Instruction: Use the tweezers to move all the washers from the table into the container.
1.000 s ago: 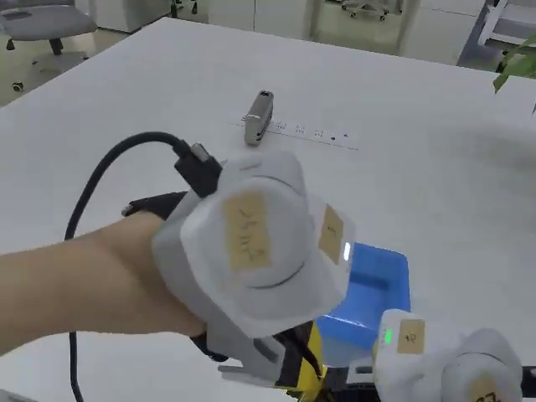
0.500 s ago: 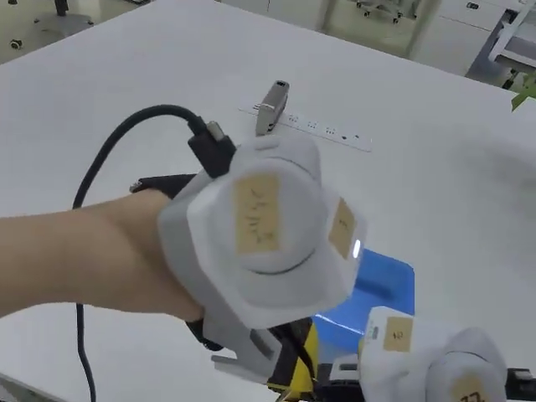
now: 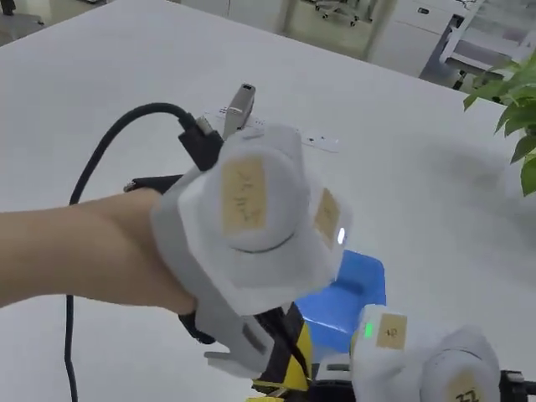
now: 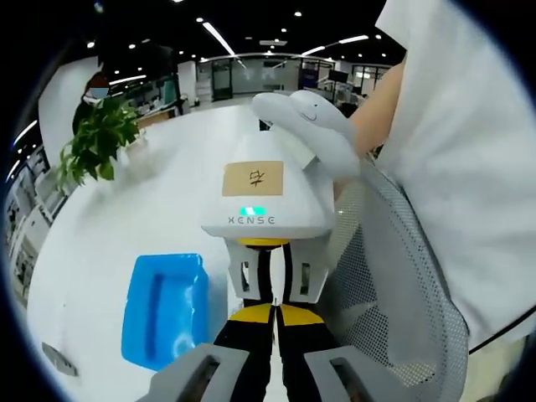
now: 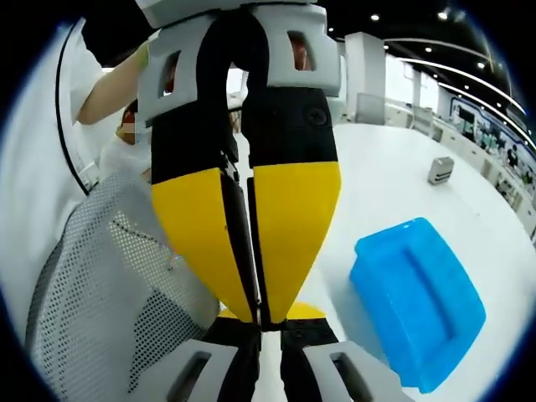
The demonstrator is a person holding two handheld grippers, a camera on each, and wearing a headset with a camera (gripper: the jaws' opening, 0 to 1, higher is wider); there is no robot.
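The white tabletop (image 3: 100, 75) runs away from the person toward the far side of the room. Over its near edge the left gripper (image 5: 256, 306), held on a bare forearm (image 3: 75, 260), points back toward the person. The right gripper (image 4: 272, 297) faces it from the lower right of the head view, so the two meet almost tip to tip. Both sets of jaws are drawn narrow, with only a slit between them. Whether anything thin, such as the tweezers, is pinched in that slit cannot be made out.

The blue container (image 3: 356, 280) sits on the tabletop just beside the meeting tips, partly covered in the head view by the two white housings.

Farther out, well apart from both grippers, a small metal piece (image 3: 239, 105) stands at one end of a pale strip (image 3: 314, 138). The strip carries faint marks and runs roughly across the head view. These marks may be the washers, but they are too small to tell, and no washer is plainly visible anywhere.

As I judge it, the coming move turns on this: the likely work lies away across the tabletop, beyond the left gripper's housing, while both grippers point inward at each other. The left looks the nearer to it.
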